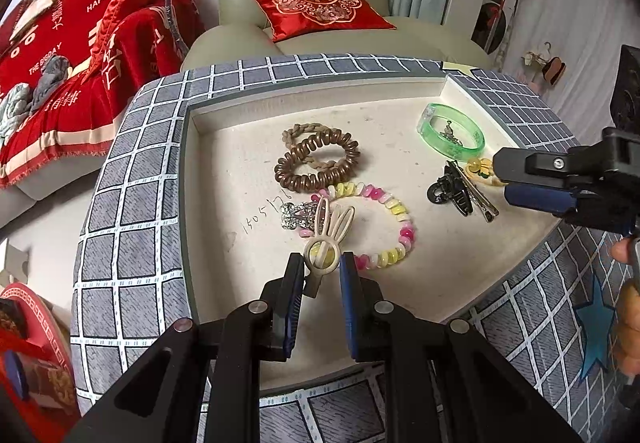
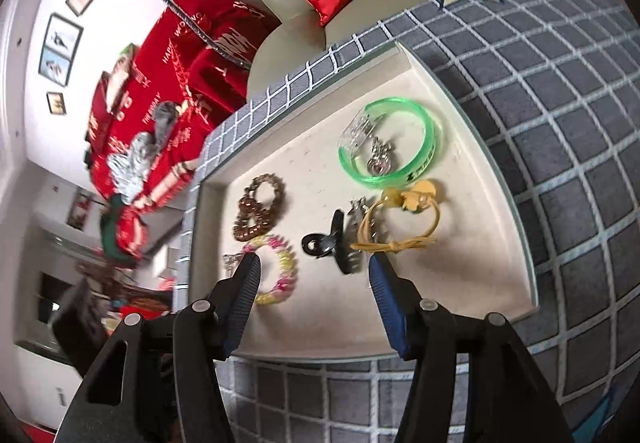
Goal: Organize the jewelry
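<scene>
While the left tool (image 1: pixel 322 263) grips a beige rabbit-eared hair clip (image 1: pixel 329 237) at its round base, its pads pressed narrowly on either side, the clip's two long ears point away over the cream recessed tray (image 1: pixel 224 171) that sits on a tabletop covered in grey grid-patterned cloth (image 1: pixel 132 179). Beneath and beside the clip lies a pink, yellow and white beaded bracelet (image 1: pixel 394 227), part of it hidden by the clip and the left tool's pads. A small silver rhinestone ornament (image 1: pixel 294 215) just left of the ears is too blurred to identify.

Further back, a brown spiral hair tie (image 1: pixel 320 163) lies on top of a tan braided hair tie (image 1: pixel 306 135), which it partly covers. A translucent green bangle (image 2: pixel 394 141) rests near the tray's far right corner, enclosing a small metal charm (image 2: pixel 380 163) of unclear form. Between bangle and bracelet are a black claw clip (image 2: pixel 332 245) and a silver clip (image 1: pixel 478 199), the latter largely masked in the right wrist view.

The right tool (image 2: pixel 314 271) stands well open with nothing between its pads; a yellow elastic hair tie with amber beads (image 2: pixel 404 219) lies on the tray touching or just beyond its right fingertip. In the left wrist view, this tool enters from the right edge, cut off by the frame and hiding most of that yellow tie.
</scene>
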A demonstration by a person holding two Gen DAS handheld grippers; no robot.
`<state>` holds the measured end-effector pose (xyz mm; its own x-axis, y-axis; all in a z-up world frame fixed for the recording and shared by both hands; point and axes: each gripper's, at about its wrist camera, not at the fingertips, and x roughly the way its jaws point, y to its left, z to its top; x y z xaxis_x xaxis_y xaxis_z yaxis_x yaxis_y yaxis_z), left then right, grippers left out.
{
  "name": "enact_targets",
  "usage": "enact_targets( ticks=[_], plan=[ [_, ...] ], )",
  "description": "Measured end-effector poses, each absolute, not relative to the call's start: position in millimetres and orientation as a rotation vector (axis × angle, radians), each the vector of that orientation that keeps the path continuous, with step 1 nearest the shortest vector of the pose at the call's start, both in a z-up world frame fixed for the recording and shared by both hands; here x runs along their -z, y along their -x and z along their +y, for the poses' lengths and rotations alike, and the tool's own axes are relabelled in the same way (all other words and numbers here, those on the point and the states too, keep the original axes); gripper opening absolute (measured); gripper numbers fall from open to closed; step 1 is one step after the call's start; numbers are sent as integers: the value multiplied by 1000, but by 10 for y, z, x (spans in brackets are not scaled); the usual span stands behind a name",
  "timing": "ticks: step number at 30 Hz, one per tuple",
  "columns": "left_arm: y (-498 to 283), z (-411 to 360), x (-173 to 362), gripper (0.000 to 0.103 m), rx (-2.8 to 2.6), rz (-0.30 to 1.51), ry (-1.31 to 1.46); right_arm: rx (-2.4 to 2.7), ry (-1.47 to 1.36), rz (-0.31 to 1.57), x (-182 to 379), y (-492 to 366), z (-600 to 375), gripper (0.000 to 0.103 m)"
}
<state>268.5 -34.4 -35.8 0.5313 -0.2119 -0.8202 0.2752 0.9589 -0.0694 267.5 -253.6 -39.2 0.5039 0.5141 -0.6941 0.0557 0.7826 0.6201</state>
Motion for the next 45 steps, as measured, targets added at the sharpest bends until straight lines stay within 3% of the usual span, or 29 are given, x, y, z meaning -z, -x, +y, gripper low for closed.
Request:
enact_targets(
  ticks=[5, 9, 36, 37, 38, 39, 45],
  plan=[
    [-2672, -344, 335, 35, 287, 962, -71, -322, -636, 1009, 307, -2625, -2508, 61],
    [-2667, -343, 325, 35, 290, 969, -62, -348, -643, 986, 223, -2604, -2504, 71],
    [-2643, -359, 195, 35, 305, 956, -62, -271, -482, 967, 44, -2488, -2520, 71],
    [-2641, -356, 184, 40, 304, 952, -60, -262, -469, 967, 36, -2486, -2524, 71],
    [-2635, -354, 172, 86, 303, 951, -62, -251, -454, 968, 29, -2487, -2527, 73],
    [-2621, -355, 152, 103, 288, 943, -73, -241, -441, 968, 26, -2486, -2533, 78],
    [-2523, -365, 32, 103, 272, 887, -103, -158, -295, 946, -59, -2437, -2502, 84]
  ],
)
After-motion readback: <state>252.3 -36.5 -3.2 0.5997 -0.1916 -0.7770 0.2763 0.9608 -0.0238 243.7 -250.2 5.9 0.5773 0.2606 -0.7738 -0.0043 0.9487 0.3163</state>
